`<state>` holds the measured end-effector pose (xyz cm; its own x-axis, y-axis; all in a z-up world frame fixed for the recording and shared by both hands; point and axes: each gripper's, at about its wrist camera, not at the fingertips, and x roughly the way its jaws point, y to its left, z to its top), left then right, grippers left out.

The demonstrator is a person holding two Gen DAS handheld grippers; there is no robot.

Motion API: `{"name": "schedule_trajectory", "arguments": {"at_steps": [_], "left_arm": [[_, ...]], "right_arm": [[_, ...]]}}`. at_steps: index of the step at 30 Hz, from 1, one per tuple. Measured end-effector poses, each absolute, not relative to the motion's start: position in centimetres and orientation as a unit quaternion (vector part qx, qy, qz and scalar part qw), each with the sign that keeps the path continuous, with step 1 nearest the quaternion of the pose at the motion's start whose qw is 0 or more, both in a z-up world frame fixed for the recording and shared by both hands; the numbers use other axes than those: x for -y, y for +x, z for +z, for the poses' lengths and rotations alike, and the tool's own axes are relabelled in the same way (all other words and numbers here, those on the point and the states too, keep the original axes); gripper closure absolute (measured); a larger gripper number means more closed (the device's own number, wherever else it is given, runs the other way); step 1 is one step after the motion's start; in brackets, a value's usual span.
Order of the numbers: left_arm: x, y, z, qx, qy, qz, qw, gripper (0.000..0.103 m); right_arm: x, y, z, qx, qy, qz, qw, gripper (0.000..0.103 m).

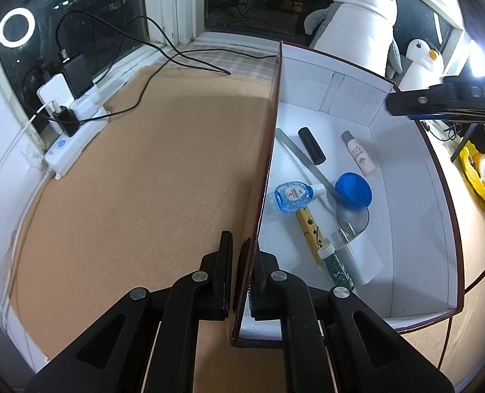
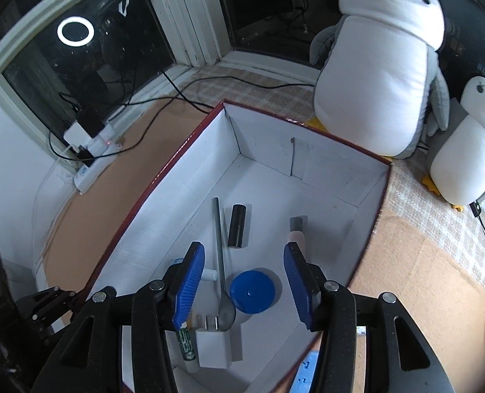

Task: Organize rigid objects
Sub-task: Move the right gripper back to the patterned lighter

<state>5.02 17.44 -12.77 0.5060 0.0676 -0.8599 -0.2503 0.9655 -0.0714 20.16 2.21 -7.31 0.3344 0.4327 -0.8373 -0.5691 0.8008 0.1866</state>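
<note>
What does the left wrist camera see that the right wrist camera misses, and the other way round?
Only the left wrist view shows the left tool clamped on the box wall, plus the wooden clothespin and the clear blue bottle in full.

Only the right wrist view shows the right tool open over the box, holding nothing.

Both show the spoon, blue lid, black cylinder, white charger, pink bottle, the two plush penguins and the power strip.

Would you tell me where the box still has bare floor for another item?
Free: the box floor along the far wall, beyond the black cylinder and pink bottle; also the right side. Crowded: near-left, around the blue lid and spoon.
</note>
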Motion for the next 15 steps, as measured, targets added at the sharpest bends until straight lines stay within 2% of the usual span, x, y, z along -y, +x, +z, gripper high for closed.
{"name": "schedule_trajectory", "arguments": {"at_steps": [15], "left_arm": [[-17.1, 5.2, -12.5, -0.491, -0.084, 0.097, 0.862, 0.096]], "right_arm": [[6.5, 18.7, -6.3, -0.479, -0.031, 0.280, 0.832, 0.056]]}}
